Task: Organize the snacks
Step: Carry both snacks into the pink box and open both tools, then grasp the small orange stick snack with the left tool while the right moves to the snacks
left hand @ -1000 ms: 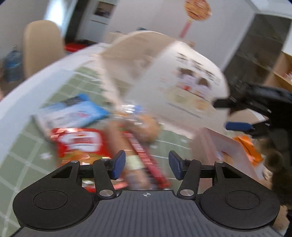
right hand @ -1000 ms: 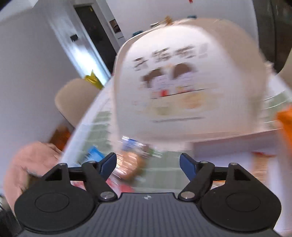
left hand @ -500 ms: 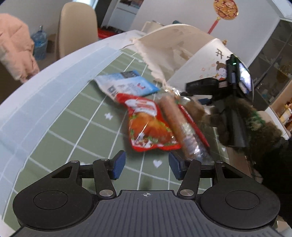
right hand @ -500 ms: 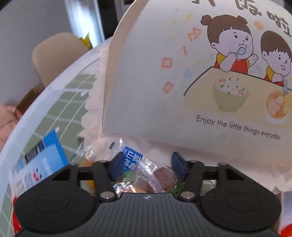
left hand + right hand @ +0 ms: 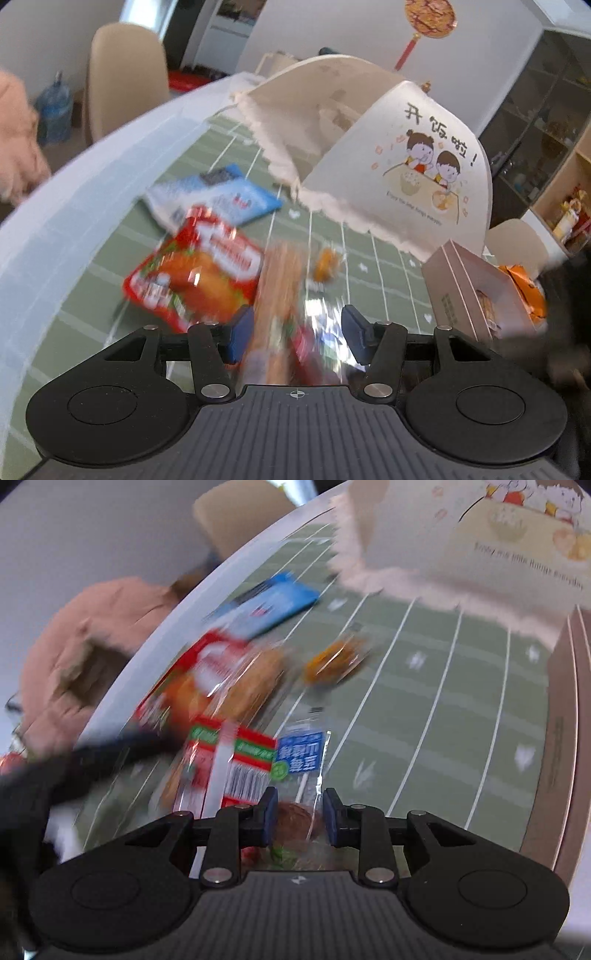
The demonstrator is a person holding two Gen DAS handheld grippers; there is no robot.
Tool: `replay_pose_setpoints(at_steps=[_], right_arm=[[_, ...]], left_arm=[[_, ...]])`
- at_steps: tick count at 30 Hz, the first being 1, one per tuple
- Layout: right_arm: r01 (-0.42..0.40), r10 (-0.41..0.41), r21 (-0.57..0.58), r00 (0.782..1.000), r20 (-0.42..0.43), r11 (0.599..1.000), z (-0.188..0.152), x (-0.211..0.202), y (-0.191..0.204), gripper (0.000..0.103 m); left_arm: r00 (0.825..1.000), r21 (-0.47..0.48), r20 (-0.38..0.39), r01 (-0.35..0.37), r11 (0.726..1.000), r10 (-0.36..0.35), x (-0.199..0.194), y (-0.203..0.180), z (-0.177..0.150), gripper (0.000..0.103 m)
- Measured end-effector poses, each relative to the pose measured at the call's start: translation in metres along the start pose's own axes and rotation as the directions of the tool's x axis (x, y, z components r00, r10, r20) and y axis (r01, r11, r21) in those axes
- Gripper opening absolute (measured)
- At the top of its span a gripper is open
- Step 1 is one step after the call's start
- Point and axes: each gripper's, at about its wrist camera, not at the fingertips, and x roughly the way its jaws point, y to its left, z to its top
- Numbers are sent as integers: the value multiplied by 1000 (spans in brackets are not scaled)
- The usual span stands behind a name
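Our right gripper (image 5: 295, 821) fingers pinch a crinkly clear-wrapped snack packet (image 5: 301, 760) beside the pink cardboard box (image 5: 561, 738); it looks light and slippery, best held mid-body. Left gripper (image 5: 295, 338) fingers gape wide.

Right gripper (image 5: 295, 818) at frame bottom, fingers narrowed around clear snack packet (image 5: 301, 771). Red packet (image 5: 225, 764) left of it; blue packet (image 5: 269, 603) upper centre; green tablecloth (image 5: 443, 701).
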Motion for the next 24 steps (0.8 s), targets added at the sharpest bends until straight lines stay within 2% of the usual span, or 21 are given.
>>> replay_pose_setpoints(at_steps=[3, 4, 5, 8, 12, 14, 16, 18, 21, 24], right_arm=[[6, -5, -24, 999, 50, 1000, -25, -22, 12, 27], [28, -26, -29, 997, 79, 999, -32, -29, 15, 32], [55, -52, -28, 993, 105, 998, -40, -38, 17, 42], [121, -119, -6, 980, 161, 993, -61, -62, 18, 54], [234, -226, -15, 951, 209, 972, -80, -89, 17, 54], [265, -254, -15, 939, 230, 964, -89, -103, 16, 63], [284, -275, -1, 930, 245, 959, -95, -113, 12, 66], [298, -292, 13, 924, 246, 954, -104, -120, 7, 66], [292, -295, 46, 930, 218, 955, -121, -124, -5, 66], [287, -297, 80, 937, 184, 954, -132, -118, -13, 66]], left_arm=[[999, 96, 42, 3, 995, -7, 14, -20, 23, 57], [999, 132, 31, 6, 991, -11, 23, -28, 31, 57], [1000, 173, 6, 5, 985, -6, 37, -36, 37, 57], [997, 300, -40, -55, 952, 70, 79, -58, 42, 57], [987, 406, -92, -87, 910, 136, 121, -71, 39, 56], [982, 410, -117, -85, 908, 145, 131, -72, 37, 44], [983, 396, -134, -62, 916, 124, 132, -72, 36, 32], [982, 393, -164, -23, 919, 94, 130, -72, 35, 28], [977, 377, -211, 57, 924, 26, 120, -71, 26, 28], [973, 367, -229, 86, 926, 0, 99, -76, 14, 25]])
